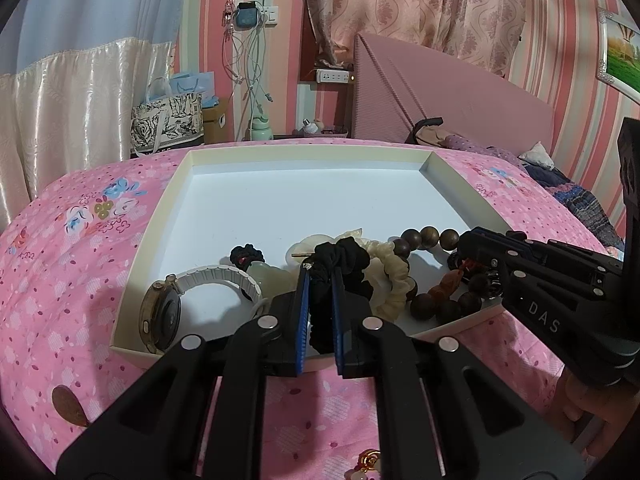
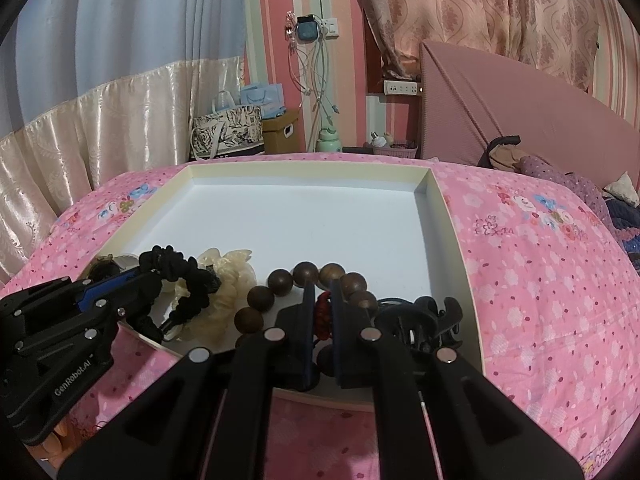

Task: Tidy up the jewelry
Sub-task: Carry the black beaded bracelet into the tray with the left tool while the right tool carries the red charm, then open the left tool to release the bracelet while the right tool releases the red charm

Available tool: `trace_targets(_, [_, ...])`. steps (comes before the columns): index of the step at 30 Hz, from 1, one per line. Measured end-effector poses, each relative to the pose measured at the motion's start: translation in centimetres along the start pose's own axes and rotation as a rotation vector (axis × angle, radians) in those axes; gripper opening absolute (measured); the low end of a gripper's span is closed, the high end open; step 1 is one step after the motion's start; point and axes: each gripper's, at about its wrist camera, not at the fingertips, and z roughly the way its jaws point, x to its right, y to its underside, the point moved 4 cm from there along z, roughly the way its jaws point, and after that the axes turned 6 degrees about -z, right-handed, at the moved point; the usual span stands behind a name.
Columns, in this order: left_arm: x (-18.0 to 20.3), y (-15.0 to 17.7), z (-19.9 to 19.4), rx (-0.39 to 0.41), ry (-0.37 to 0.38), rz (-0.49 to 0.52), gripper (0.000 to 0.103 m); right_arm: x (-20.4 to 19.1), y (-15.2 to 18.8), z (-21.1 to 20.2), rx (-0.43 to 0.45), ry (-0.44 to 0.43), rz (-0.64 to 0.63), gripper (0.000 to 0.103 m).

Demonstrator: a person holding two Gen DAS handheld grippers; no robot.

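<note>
A shallow cream tray (image 1: 160, 208) (image 2: 452, 208) lies on the pink bedspread. Along its near edge lie a white-strap watch (image 1: 168, 312), a black scrunchie (image 1: 340, 260) (image 2: 188, 276), a cream scrunchie (image 1: 392, 276) (image 2: 228, 264), a brown wooden bead bracelet (image 1: 428, 236) (image 2: 304, 272) with a red cord charm (image 1: 448, 284) (image 2: 324, 312), and a black hair claw (image 2: 424, 320). My left gripper (image 1: 320, 268) (image 2: 140, 270) is shut on the black scrunchie. My right gripper (image 2: 320, 284) (image 1: 468, 250) is shut on the bracelet's red cord.
The tray's far half is bare white. A small gold and red trinket (image 1: 368, 464) lies on the bedspread under my left gripper. A pink headboard (image 1: 440, 92), clothes (image 1: 480, 144) and bags (image 1: 168, 120) stand beyond the bed.
</note>
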Motion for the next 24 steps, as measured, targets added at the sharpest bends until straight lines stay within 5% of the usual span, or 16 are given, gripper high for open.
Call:
trace_targets(18, [-0.01, -0.03, 0.05, 0.0, -0.002, -0.001, 0.008, 0.05, 0.21, 0.02, 0.0, 0.001, 0.006, 0.008])
trace_targets(24, [-0.1, 0.07, -0.03, 0.008, -0.012, -0.004, 0.026, 0.17, 0.26, -0.03, 0.002, 0.003, 0.009, 0.008])
